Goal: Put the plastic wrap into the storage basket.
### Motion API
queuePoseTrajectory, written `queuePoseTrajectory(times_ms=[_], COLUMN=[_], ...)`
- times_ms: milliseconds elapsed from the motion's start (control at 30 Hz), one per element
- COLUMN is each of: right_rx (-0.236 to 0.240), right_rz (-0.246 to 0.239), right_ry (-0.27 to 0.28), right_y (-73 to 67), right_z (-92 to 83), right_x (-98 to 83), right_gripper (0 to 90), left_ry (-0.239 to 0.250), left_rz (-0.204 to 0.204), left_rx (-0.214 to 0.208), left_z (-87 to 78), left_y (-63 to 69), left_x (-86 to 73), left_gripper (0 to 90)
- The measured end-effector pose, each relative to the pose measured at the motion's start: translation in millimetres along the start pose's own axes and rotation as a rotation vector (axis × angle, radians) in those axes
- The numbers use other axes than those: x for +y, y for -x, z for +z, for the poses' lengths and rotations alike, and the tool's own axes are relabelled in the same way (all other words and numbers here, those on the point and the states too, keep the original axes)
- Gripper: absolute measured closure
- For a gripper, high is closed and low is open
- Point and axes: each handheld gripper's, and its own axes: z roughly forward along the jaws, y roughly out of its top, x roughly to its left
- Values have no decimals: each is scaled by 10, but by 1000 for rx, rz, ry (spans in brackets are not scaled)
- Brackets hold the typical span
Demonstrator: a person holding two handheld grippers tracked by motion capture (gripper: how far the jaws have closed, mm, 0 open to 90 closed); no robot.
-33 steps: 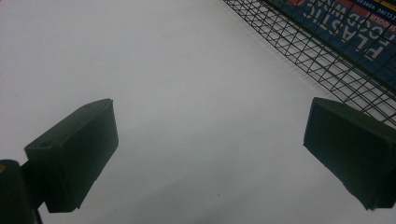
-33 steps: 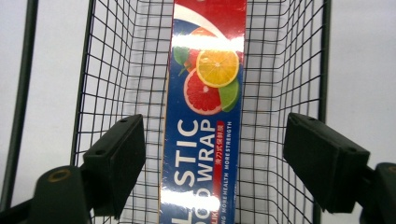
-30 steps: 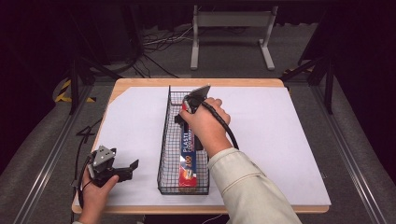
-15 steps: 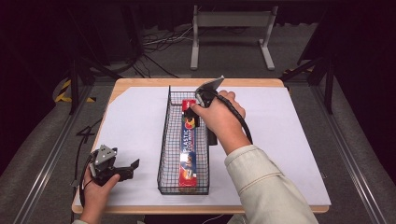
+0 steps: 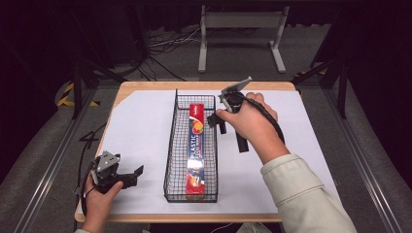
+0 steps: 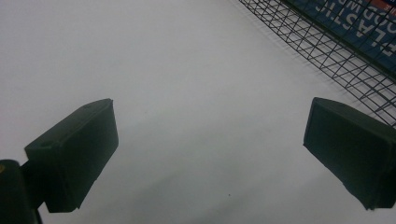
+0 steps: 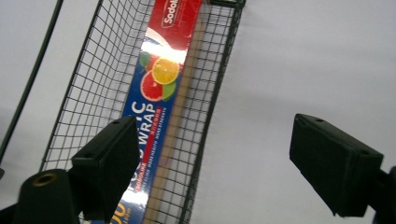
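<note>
A glossy plastic wrap box (image 5: 196, 148) is left lying flat along the black wire basket (image 5: 173, 145), just beside the right gripper (image 5: 217, 121), whose jaws have just been opening, nothing between them. The left gripper (image 5: 137, 173) is held slack-jawed over white paper (image 5: 141, 126), evidently parked.

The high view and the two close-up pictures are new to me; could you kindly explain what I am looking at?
A person sits at a white-covered table holding hand-operated tongs in each hand. The high view looks down from above; each close-up comes from a camera riding on one pair of tongs, looking along its black jaws. A black wire basket holds a box of plastic wrap. The right tongs, beside the basket, have just been opening with nothing between the jaws. The left tongs rest open near the table's front edge.
</note>
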Motion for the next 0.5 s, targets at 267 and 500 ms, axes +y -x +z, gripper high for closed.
queuePoseTrajectory(times_ms=[267,500], right_rx=[34,106], right_rz=[-33,-35], right_ry=[26,49], right_y=[335,572], right_z=[-151,-210], right_x=[-87,-176], right_gripper=[168,168], left_ry=[-2,-2], left_rz=[2,4], left_rx=[2,5], left_z=[-1,-17], left_y=[2,-9], left_x=[0,0], left_gripper=[36,36])
